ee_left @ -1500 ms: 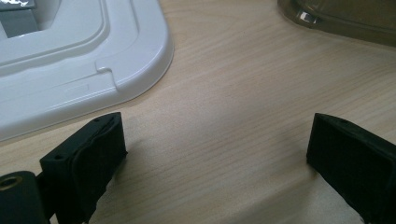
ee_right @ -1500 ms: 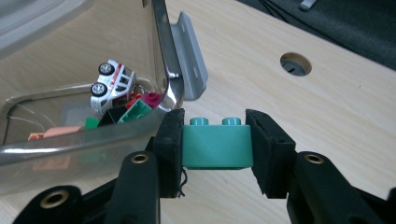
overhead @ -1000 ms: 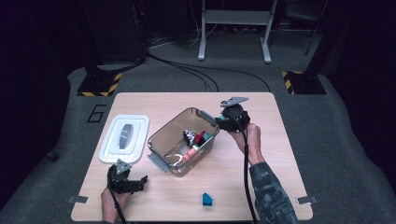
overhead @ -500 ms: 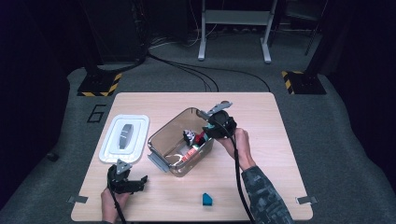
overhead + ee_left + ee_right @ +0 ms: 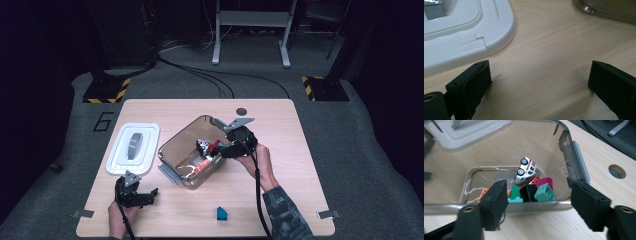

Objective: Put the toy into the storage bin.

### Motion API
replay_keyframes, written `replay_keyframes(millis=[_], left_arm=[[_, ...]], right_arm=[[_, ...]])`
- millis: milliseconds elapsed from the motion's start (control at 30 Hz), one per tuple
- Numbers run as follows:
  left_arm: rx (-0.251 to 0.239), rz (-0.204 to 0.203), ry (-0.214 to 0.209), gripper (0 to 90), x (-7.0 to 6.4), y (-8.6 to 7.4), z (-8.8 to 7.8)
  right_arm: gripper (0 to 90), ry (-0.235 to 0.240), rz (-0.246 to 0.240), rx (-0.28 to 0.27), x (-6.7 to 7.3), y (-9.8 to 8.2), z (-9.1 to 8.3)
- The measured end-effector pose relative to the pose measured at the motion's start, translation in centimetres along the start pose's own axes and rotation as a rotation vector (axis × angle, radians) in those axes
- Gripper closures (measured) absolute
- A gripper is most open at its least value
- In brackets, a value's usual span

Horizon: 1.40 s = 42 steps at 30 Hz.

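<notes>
A clear plastic bin (image 5: pixel 172 150) stands mid-table and holds a white toy car (image 5: pixel 525 171), a teal brick (image 5: pixel 544 193), and green, black, magenta and orange bricks. My right gripper (image 5: pixel 220 149) hangs at the bin's right side, tilted into it. Seen along its jaws, the right gripper (image 5: pixel 539 186) is open above the bin's rim (image 5: pixel 536 206). Its jaws have just been opening, and nothing is pressed between them. My left gripper (image 5: pixel 150 196) rests open on the bare table near the front left. In its own view the left gripper (image 5: pixel 540 68) has only wood between its jaws.
A white lid (image 5: pixel 134 147) lies left of the bin, and its corner (image 5: pixel 461 37) is just ahead of the left jaws. A blue brick (image 5: pixel 222 214) sits near the table's front edge. A round hole (image 5: pixel 242 111) is in the tabletop behind the bin.
The right hand has moved left and lower, from beside the bin to over its right rim. The left hand has stayed put.
</notes>
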<state>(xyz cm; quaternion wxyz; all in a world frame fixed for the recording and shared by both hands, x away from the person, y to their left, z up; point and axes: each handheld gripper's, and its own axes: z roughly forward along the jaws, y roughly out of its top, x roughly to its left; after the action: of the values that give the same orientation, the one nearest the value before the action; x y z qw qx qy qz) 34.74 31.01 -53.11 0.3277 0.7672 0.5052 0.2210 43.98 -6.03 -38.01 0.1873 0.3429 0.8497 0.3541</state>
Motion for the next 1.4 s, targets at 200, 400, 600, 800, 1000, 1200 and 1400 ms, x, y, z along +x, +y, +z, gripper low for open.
replay_keyframes(millis=[200,400,600,800,1000,1200,1400], left_arm=[[0.000,-0.001,0.000,4.5,0.0,0.0,0.0],[0.000,0.001,0.000,4.5,0.0,0.0,0.0],[0.000,0.001,0.000,4.5,0.0,0.0,0.0],[0.000,0.001,0.000,4.5,0.0,0.0,0.0],[0.000,0.001,0.000,4.5,0.0,0.0,0.0],[0.000,0.001,0.000,4.5,0.0,0.0,0.0],[0.000,0.000,0.001,4.5,0.0,0.0,0.0]], right_arm=[[21.1,0.023,0.001,-0.030,0.7,-2.3,-2.1],[19.8,0.060,0.018,-0.007,2.2,-5.5,-2.5],[19.7,0.107,0.035,0.033,3.7,-9.0,-1.5],[19.5,0.165,0.056,0.057,5.2,-11.6,-0.8],[19.2,0.227,0.050,0.067,7.1,-13.1,-0.3],[20.2,0.305,0.007,0.094,9.1,-13.7,0.5],[34.8,0.309,-0.034,0.161,9.8,-13.9,1.3]])
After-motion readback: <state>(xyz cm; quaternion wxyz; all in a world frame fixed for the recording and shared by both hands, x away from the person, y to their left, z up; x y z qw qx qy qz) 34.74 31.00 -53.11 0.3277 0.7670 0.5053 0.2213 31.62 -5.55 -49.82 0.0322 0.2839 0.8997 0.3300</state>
